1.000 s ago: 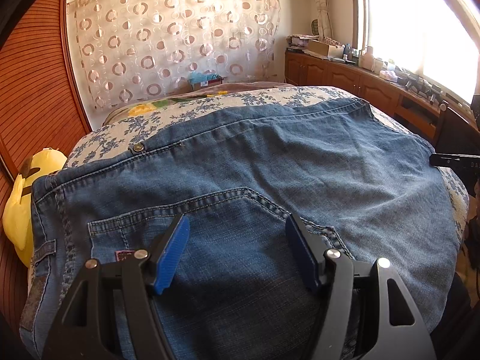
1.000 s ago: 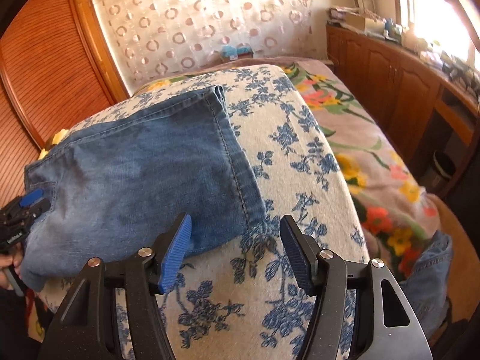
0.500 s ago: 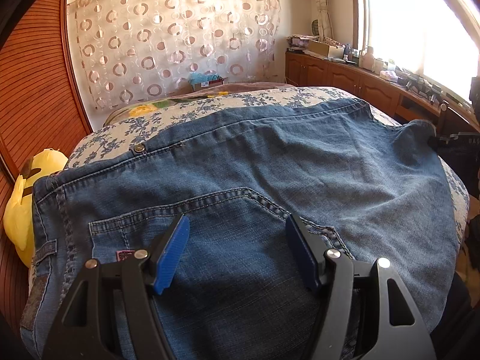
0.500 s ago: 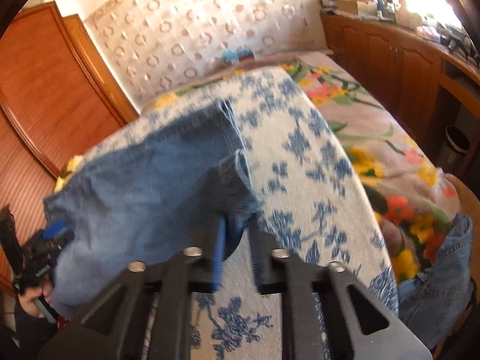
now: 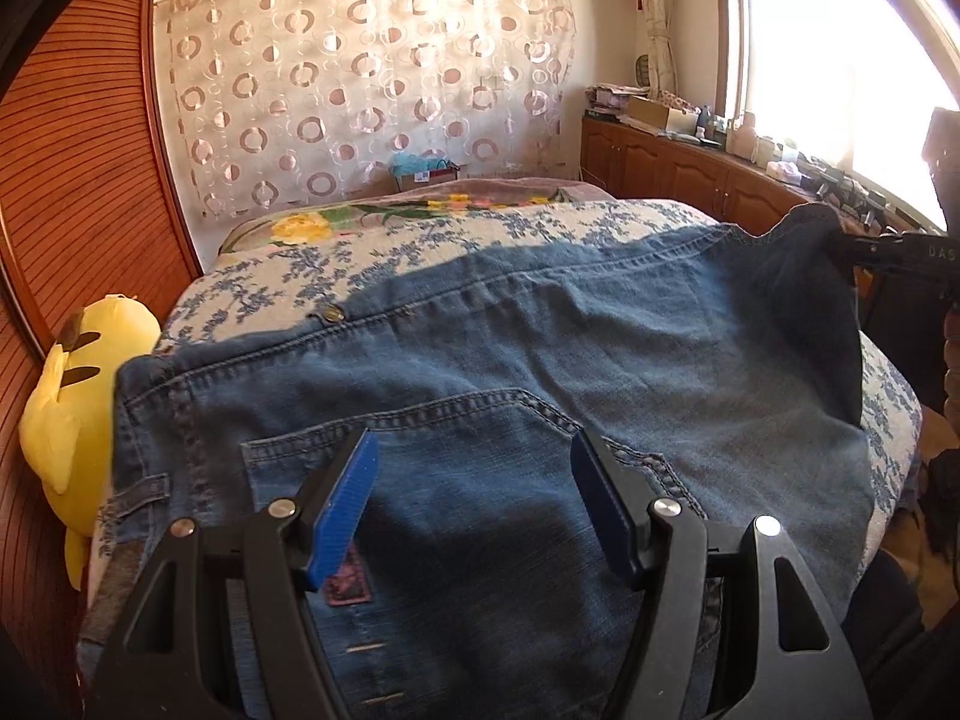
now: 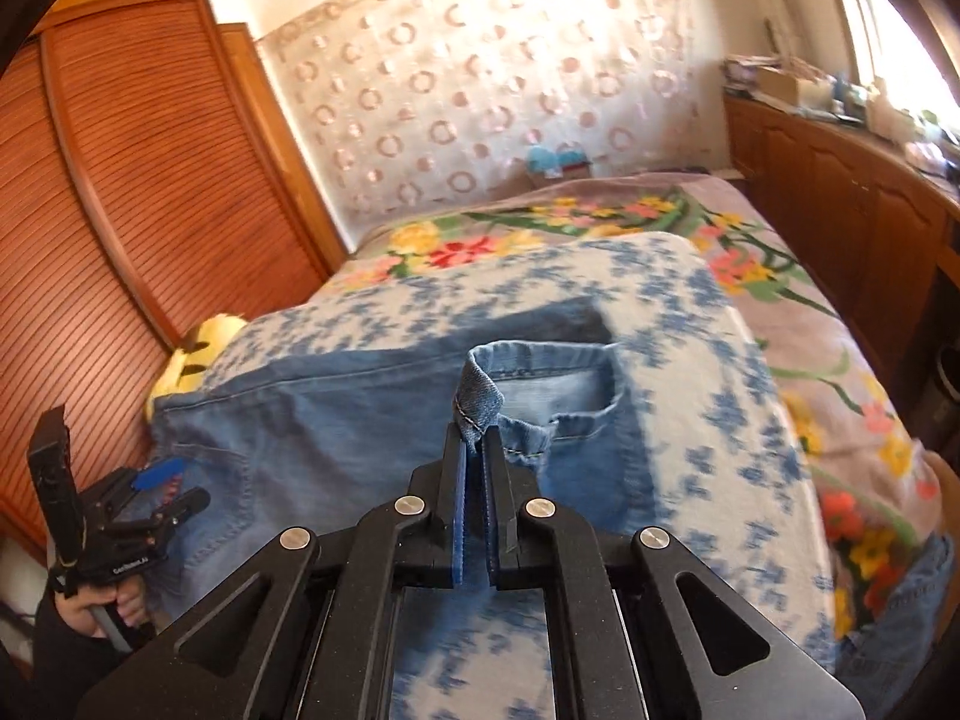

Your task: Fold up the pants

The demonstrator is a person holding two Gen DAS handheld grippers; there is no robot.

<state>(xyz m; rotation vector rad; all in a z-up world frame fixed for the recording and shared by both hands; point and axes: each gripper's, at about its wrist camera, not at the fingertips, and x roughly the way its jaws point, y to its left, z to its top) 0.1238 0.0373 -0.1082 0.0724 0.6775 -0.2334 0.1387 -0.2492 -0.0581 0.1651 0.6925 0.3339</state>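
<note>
Blue denim pants point(image 5: 540, 372) lie folded in half across a bed with a blue-flowered cover point(image 5: 420, 240). My left gripper point(image 5: 474, 492) is open, its blue pads over the back pocket near the waistband, and it holds nothing. My right gripper point(image 6: 475, 450) is shut on the hem point(image 6: 477, 396) of the pant legs and holds it lifted off the bed, so the lighter inside of the leg point(image 6: 558, 384) shows. The right gripper also shows in the left wrist view point(image 5: 888, 252) at the far right, with the hem raised.
A yellow plush toy point(image 5: 72, 414) sits at the bed's left edge against a slatted wooden wardrobe point(image 6: 150, 192). Wooden cabinets point(image 6: 840, 180) with clutter on top run under the window on the right. More denim point(image 6: 900, 612) hangs at the bed's right edge.
My right gripper has shut on the pant hem and lifted it off the bed, towards the waistband. My left gripper has stayed open over the back pocket.
</note>
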